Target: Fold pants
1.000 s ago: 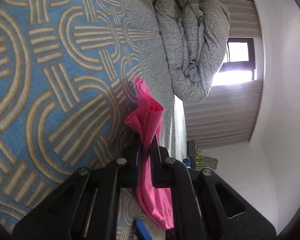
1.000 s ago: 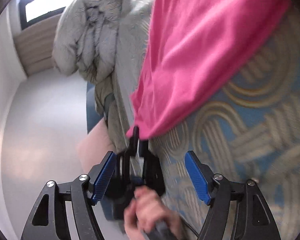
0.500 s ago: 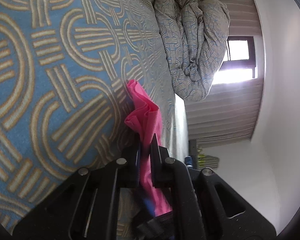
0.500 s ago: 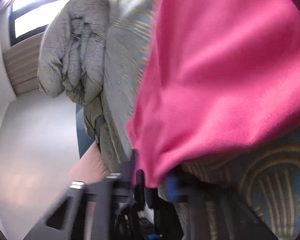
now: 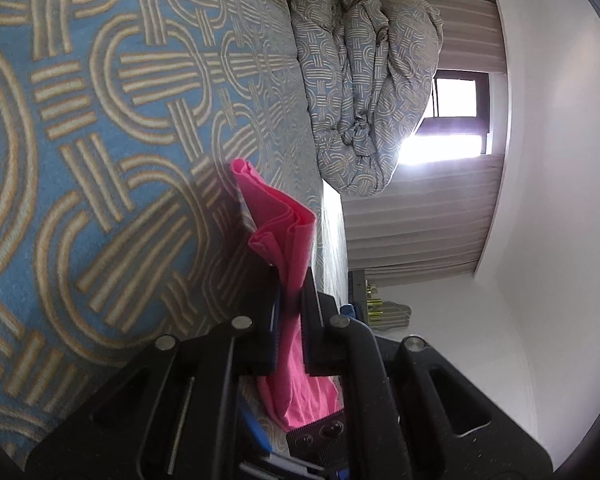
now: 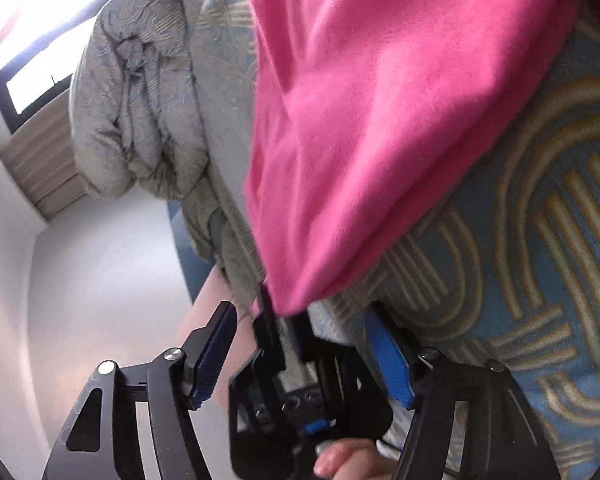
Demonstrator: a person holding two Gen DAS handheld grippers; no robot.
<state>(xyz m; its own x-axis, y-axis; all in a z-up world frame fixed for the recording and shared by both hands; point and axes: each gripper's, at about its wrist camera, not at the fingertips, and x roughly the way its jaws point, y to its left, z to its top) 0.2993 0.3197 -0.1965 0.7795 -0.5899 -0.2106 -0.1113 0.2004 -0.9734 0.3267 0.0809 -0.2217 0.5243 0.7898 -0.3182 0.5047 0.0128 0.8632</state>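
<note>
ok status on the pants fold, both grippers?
Left gripper shut on pink pants. Right gripper open, jaws just reopened, nothing pinched, left gripper sits between them. Pants draped on patterned bedspread. Bunched duvet clear of the work.

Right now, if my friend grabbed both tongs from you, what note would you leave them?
Left tongs: shut on a bunched corner of the bright pink cloth pants.
Right tongs: open, having just opened again, holding nothing; the left tongs sit between their blue pads.
Pants: draped over the blue bedspread with tan woven loops. The rolled grey patterned duvet lies further up the bed.
Done: one corner gripped.
Left: probably take a second corner with the right tongs, then fold and flatten the pants.
</note>
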